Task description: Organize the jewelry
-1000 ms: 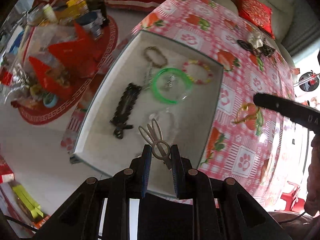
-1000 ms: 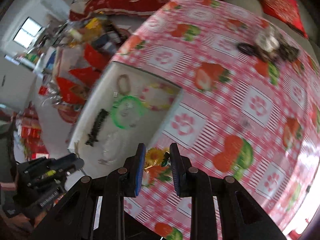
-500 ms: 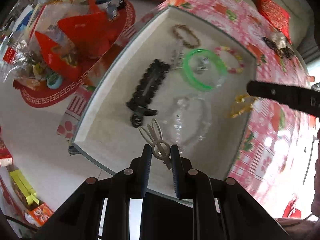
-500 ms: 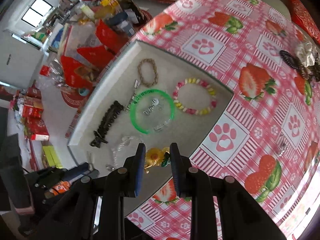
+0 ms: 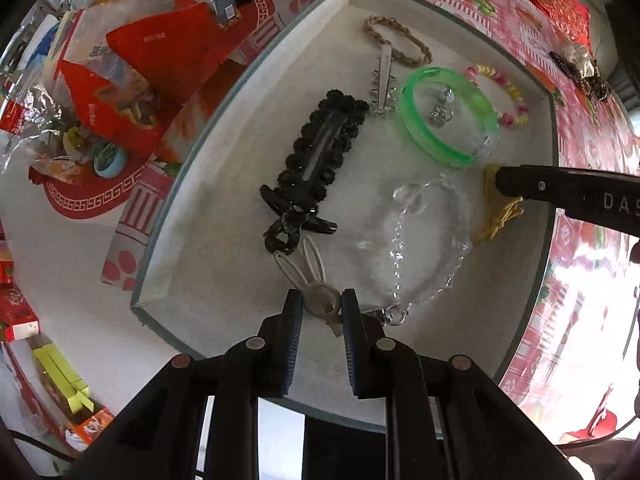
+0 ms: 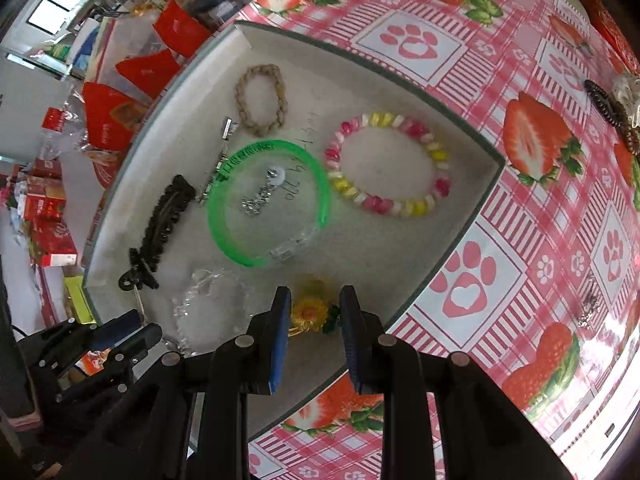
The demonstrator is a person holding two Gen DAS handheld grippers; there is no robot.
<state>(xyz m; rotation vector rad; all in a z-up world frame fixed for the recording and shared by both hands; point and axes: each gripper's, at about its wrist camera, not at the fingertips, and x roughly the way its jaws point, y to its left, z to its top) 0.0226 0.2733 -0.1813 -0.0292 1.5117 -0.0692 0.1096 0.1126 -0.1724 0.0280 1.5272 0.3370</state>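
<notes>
Tray (image 5: 208, 184), rabbit clip (image 5: 316, 292) between fingers (image 5: 292, 320)

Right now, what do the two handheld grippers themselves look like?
Both are matte black plastic linkage frames with round silver pivot pins. The left gripper has two flat fingers faced with dark blue pads. The right gripper has the same build, with brighter blue pads on its fingers. In the left wrist view, the right gripper's side carries pale letters reading DAS. No cables or sleeves are clearly visible.
</notes>
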